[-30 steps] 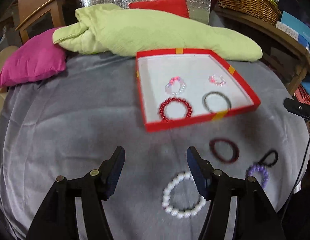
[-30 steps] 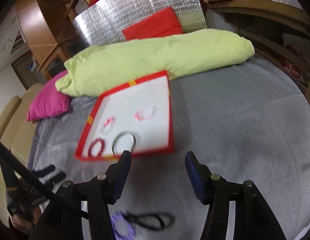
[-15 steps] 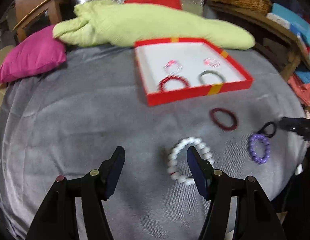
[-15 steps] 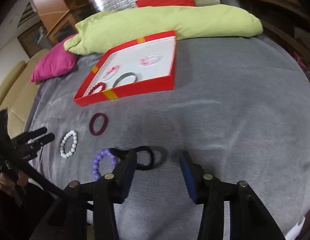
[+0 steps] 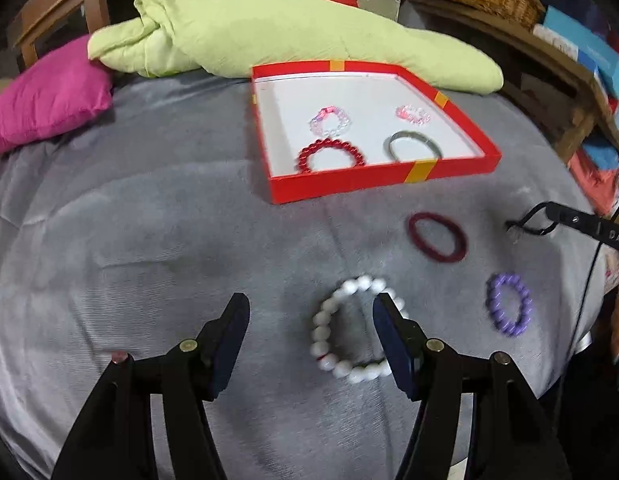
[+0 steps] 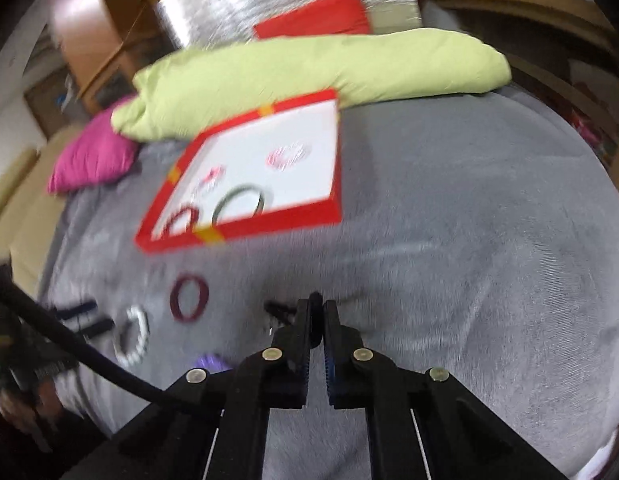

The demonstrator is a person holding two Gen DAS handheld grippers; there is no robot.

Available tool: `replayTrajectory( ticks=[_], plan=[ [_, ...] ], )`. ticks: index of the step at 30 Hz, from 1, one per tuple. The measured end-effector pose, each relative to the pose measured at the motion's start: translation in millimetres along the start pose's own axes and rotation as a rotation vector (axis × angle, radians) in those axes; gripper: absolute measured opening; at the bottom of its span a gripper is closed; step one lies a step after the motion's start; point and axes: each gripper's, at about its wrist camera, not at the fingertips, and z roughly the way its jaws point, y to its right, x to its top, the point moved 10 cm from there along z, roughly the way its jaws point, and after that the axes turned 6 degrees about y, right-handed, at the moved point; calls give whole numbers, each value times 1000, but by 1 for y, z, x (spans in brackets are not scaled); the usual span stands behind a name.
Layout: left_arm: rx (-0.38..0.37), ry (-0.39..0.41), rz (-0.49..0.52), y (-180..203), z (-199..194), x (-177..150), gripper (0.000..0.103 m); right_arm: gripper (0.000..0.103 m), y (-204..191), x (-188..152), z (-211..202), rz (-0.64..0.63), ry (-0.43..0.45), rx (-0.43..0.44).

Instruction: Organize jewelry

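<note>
- The right gripper, low in the frame's centre, has just been closing and now pinches the black hair tie.
- The left gripper stands released, low centre, over the white bead bracelet.
- The red tray, upper centre, holds four bracelets.

A red box with a white floor is sitting open on the grey cover, holding a red bead bracelet, a grey-green bangle and two pale pink clear-bead bracelets. In front of it, a dark red band is lying flat, a white bead bracelet nearer, a purple bead bracelet to its right. A black hair tie is being pinched at one end.
</note>
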Motion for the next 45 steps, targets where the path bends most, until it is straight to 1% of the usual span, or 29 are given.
replayTrajectory(
  ticks=[4, 9, 10, 11, 13, 16, 18, 19, 21, 24, 25, 26, 28, 29, 30, 32, 35, 36, 39, 40, 43, 45],
  plan=[
    [-60, 16, -40, 16, 7, 14, 65, 7, -7, 9, 3, 34, 12, 2],
    [-110, -8, -47, 40, 25, 23, 64, 7, -6, 7, 12, 68, -11, -3],
    [-124, -19, -37, 47, 30, 24, 59, 7, -5, 6, 13, 67, -11, -5],
    [-132, -26, -30, 52, 33, 24, 52, 7, -5, 6, 13, 68, -14, -5],
    [-142, -46, -24, 61, 41, 26, 45, 7, -2, 3, 14, 74, -24, -11],
    [-160, -67, -39, 69, 52, 29, 40, 7, 0, 0, 16, 76, -37, -16],
    [-163, -67, -27, 73, 56, 31, 37, 7, 0, -1, 14, 74, -35, -14],
    [-164, -69, -11, 77, 58, 31, 33, 7, -1, -1, 14, 73, -36, -11],
    [-153, -81, 9, 79, 64, 29, 30, 7, -2, -2, 16, 77, -45, -6],
    [-147, -62, 28, 79, 64, 29, 23, 7, -2, -4, 19, 90, -63, 2],
    [-145, -60, 29, 78, 64, 29, 17, 7, -3, -4, 20, 96, -70, 5],
    [-137, -56, 30, 76, 64, 29, 9, 7, -2, -5, 20, 100, -75, 6],
    [-132, -48, 27, 74, 62, 29, 7, 8, -1, -6, 21, 113, -84, 11],
    [-128, -41, 30, 74, 61, 30, 5, 10, 0, -7, 22, 125, -95, 11],
    [-123, -32, 37, 73, 59, 31, 5, 13, 1, -8, 23, 136, -106, 12],
    [-118, -9, 54, 74, 53, 33, 4, 16, 4, -11, 25, 163, -119, 21],
    [-117, 38, 56, 72, 43, 39, 4, 16, 1, -12, 27, 186, -122, 62],
    [-117, 56, 51, 70, 38, 42, 4, 16, -3, -10, 25, 181, -101, 84],
    [-112, 94, 31, 61, 26, 48, 4, 14, -8, -4, 17, 136, -52, 78],
    [-106, 104, 29, 59, 23, 49, 4, 9, -10, -1, 15, 142, -37, 96],
    [-68, 143, 33, 49, 13, 54, 4, 9, -12, 4, 10, 157, -17, 118],
    [-59, 163, 24, 42, 7, 56, 4, 9, -12, 8, 7, 166, -5, 126]
  ],
)
